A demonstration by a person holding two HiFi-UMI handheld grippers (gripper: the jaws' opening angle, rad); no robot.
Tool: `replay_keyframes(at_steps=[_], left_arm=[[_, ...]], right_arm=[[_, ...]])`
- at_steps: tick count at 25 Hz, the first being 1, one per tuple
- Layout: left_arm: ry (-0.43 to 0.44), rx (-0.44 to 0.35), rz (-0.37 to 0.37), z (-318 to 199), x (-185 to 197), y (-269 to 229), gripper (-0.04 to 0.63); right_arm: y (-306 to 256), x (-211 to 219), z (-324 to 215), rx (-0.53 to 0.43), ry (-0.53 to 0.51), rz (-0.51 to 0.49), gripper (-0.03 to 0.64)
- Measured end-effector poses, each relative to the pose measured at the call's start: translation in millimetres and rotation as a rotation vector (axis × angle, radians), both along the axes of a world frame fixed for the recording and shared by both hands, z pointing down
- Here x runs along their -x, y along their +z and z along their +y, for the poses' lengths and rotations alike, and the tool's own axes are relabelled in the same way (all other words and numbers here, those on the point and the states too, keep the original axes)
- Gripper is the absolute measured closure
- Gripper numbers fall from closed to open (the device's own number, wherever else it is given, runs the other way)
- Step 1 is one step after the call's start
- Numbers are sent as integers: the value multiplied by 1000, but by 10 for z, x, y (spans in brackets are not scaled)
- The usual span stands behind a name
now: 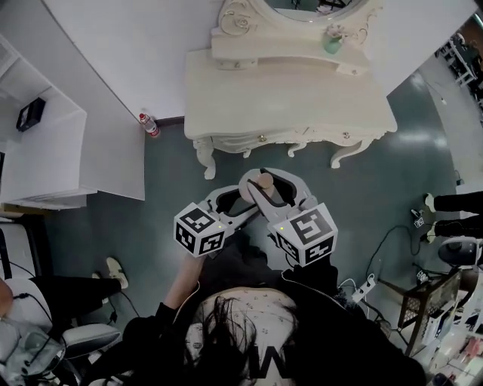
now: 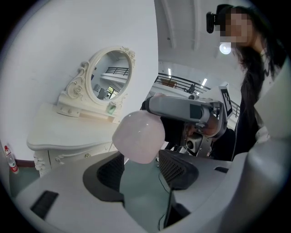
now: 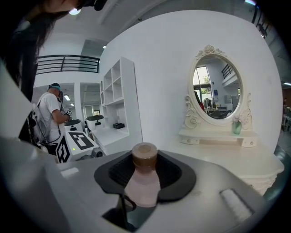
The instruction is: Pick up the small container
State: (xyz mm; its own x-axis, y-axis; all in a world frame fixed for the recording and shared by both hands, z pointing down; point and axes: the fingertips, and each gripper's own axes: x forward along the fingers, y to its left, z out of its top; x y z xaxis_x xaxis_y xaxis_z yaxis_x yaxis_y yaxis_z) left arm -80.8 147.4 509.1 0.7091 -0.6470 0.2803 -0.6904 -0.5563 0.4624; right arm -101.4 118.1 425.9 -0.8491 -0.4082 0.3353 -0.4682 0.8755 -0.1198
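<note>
The right gripper (image 3: 145,164) clasps the pink bottle (image 3: 142,185) near the dresser (image 1: 302,98), its base at the released left gripper's (image 2: 141,166) tips.

We see a white dressing table (image 1: 287,90) with an oval mirror (image 3: 217,86) and small green vase (image 1: 333,44), a bottle (image 1: 149,124) on the floor (image 1: 151,219) nearby, and white shelves (image 1: 45,151).

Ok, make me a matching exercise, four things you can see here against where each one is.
1 small container
2 green vase
3 red-capped bottle
4 black box

A on the floor
B between the right gripper's jaws
C on the white shelf unit
D on the dressing table, by the mirror

Pairs: 1-B, 2-D, 3-A, 4-C
</note>
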Motion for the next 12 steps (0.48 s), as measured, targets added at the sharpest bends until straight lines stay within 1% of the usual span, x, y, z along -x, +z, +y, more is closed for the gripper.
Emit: replay_keyframes(at_steps=[5,12], left_arm=[[-55,6,-4,174,-225,-9,376],[-109,9,-13,443,-568,-18,376]], right_arm=[[-8,-212,181,2,-53,-10,474],[-24,-543,462,-1,-106,-19,473]])
